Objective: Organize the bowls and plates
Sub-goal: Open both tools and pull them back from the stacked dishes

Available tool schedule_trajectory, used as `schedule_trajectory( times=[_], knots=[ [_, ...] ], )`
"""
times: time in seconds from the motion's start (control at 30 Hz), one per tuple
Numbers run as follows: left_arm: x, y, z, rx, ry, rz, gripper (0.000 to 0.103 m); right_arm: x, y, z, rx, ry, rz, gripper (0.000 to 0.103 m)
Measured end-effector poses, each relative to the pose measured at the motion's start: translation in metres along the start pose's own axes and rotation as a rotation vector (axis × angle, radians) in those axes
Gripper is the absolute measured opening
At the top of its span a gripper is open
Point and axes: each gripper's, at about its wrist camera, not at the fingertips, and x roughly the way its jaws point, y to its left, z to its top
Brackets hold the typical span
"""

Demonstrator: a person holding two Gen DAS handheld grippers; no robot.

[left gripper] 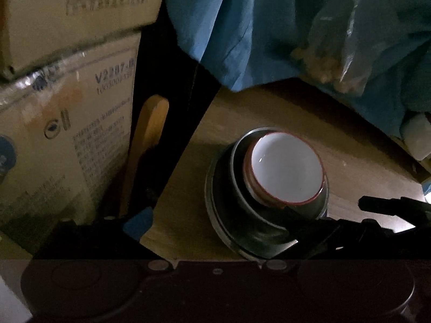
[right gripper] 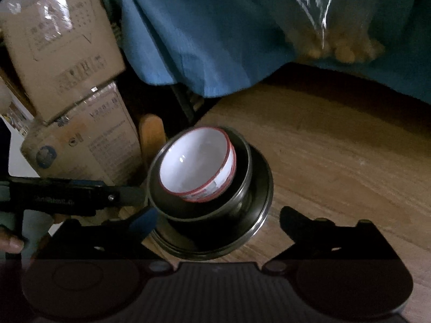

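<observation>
Right wrist view: the right gripper (right gripper: 215,223) has its jaws spread wide, straddling the near rim of a steel plate (right gripper: 260,215) without clasping it. On the plate sits a steel bowl (right gripper: 242,188) holding a white red-rimmed bowl (right gripper: 196,167). The left gripper (right gripper: 134,196) meets the steel bowl's left rim; its jaws' grip can't be judged. Beyond lie a wooden table (right gripper: 336,161), blue cloth (right gripper: 202,40) and cardboard boxes (right gripper: 62,53).

Left gripper (left gripper: 215,228): fingers spread wide apart, nothing clamped between them, blue-padded left fingertip (left gripper: 138,224) visible. Right gripper (right gripper: 218,223): fingers likewise spread wide, nothing pinched between. Left gripper seen from right wrist view as dark arm reaching in from left, bare hand (right gripper: 10,239) gripping its handle.
</observation>
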Motion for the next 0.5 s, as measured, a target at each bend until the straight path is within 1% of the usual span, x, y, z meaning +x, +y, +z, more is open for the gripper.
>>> schedule_trajectory(
  times=[0.13,0.33,0.5],
  knots=[
    [-0.014,-0.004,-0.01,0.026,-0.102,0.001,0.102,-0.017,-0.001,-0.008,-0.032,-0.08,-0.002,0.103],
    [-0.039,-0.024,-0.025,0.014,-0.225,0.025,0.102,-0.042,-0.003,-0.023,-0.068,-0.173,-0.006,0.103],
    [-0.06,-0.047,-0.043,0.016,-0.277,0.057,0.102,-0.067,-0.007,-0.037,-0.08,-0.221,-0.005,0.103]
  ],
)
